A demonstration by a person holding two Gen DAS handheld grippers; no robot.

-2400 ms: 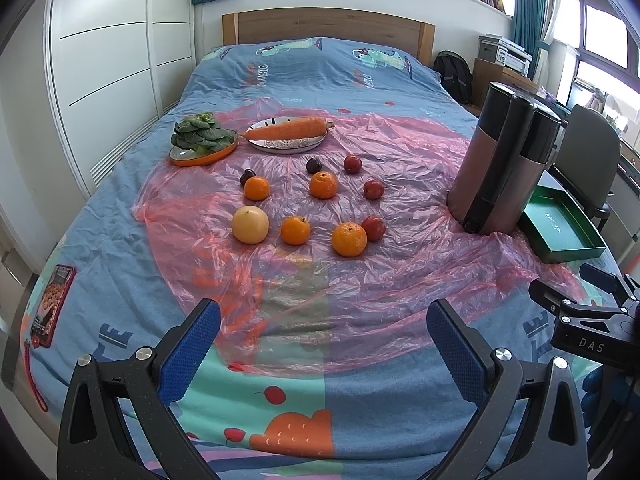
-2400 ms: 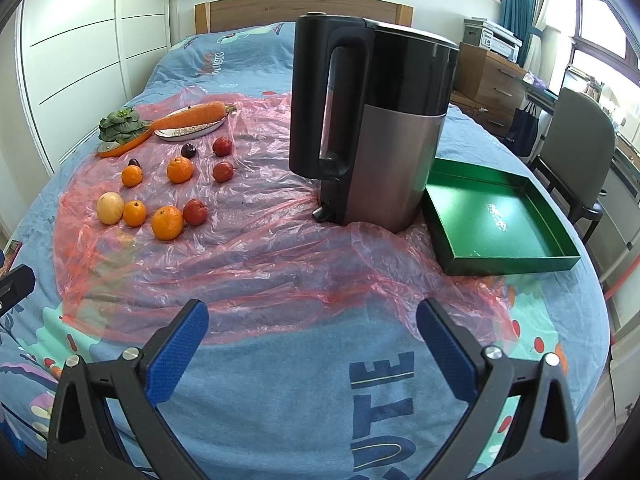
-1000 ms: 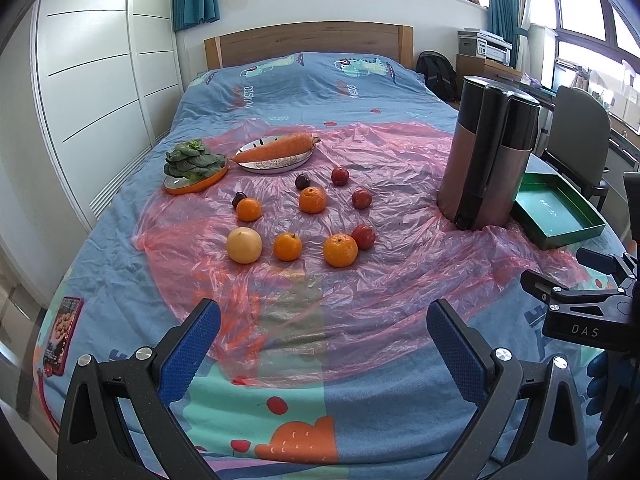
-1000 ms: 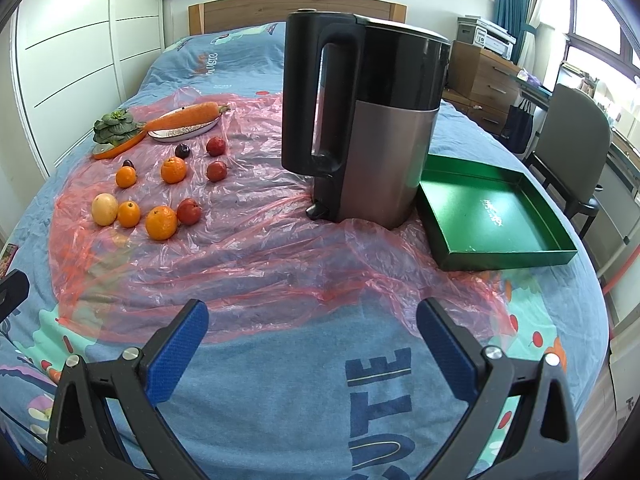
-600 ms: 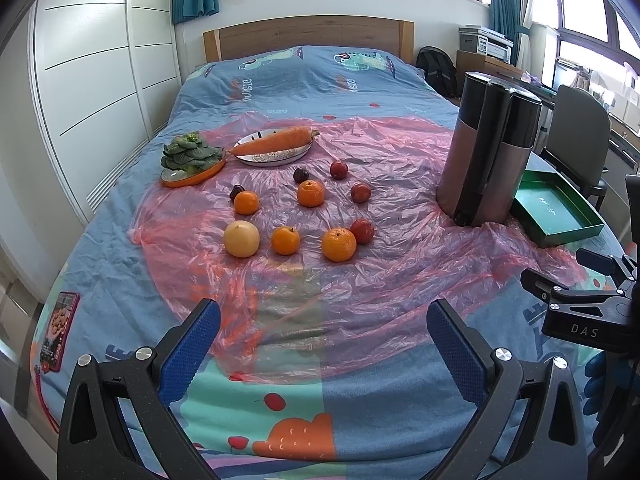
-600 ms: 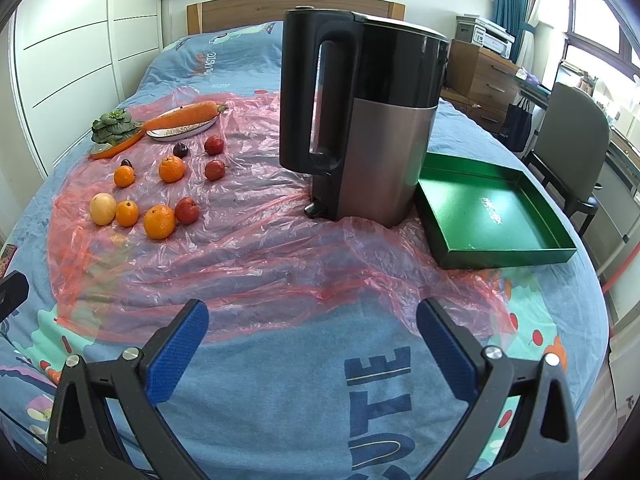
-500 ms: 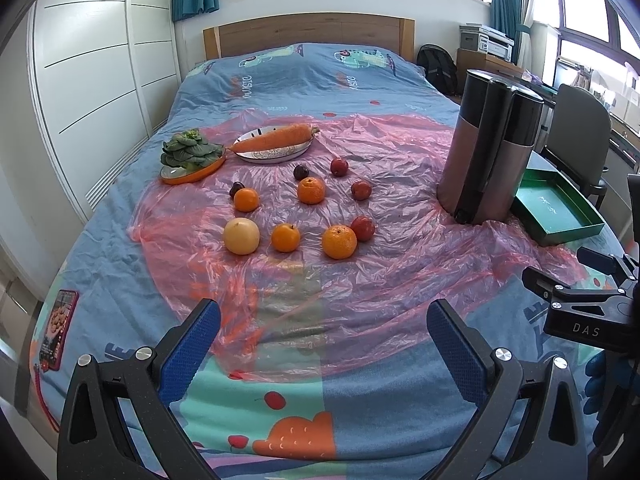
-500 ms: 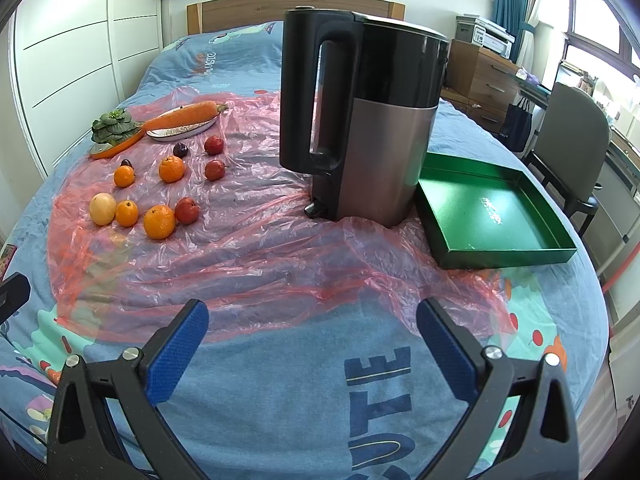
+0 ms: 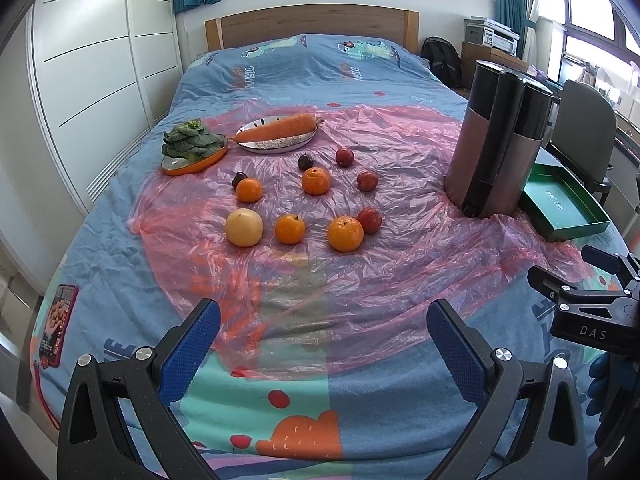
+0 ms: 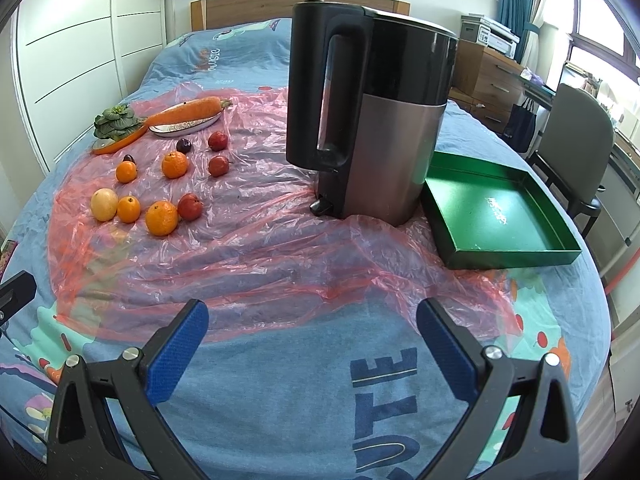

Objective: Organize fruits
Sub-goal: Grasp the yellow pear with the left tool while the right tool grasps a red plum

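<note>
Several fruits lie loose on a pink plastic sheet (image 9: 360, 280) on the bed: a pale yellow round fruit (image 9: 244, 227), oranges (image 9: 345, 233) (image 9: 316, 181), red plums (image 9: 369, 219) and dark plums (image 9: 305, 161). The same oranges (image 10: 161, 218) show at the left of the right wrist view. A green tray (image 10: 496, 216) stands empty to the right of the kettle. My left gripper (image 9: 324, 344) is open and empty, well short of the fruits. My right gripper (image 10: 312, 340) is open and empty over the blue bedspread.
A tall black and steel kettle (image 10: 368, 120) stands between the fruits and the tray. A carrot on a plate (image 9: 280, 132) and greens on an orange dish (image 9: 192, 148) sit behind the fruits. A phone (image 9: 60, 314) lies at the bed's left edge. A chair (image 10: 576, 140) stands at right.
Both grippers have drifted slightly; the views shifted a little. Nothing was taken hold of and the fruits have not moved.
</note>
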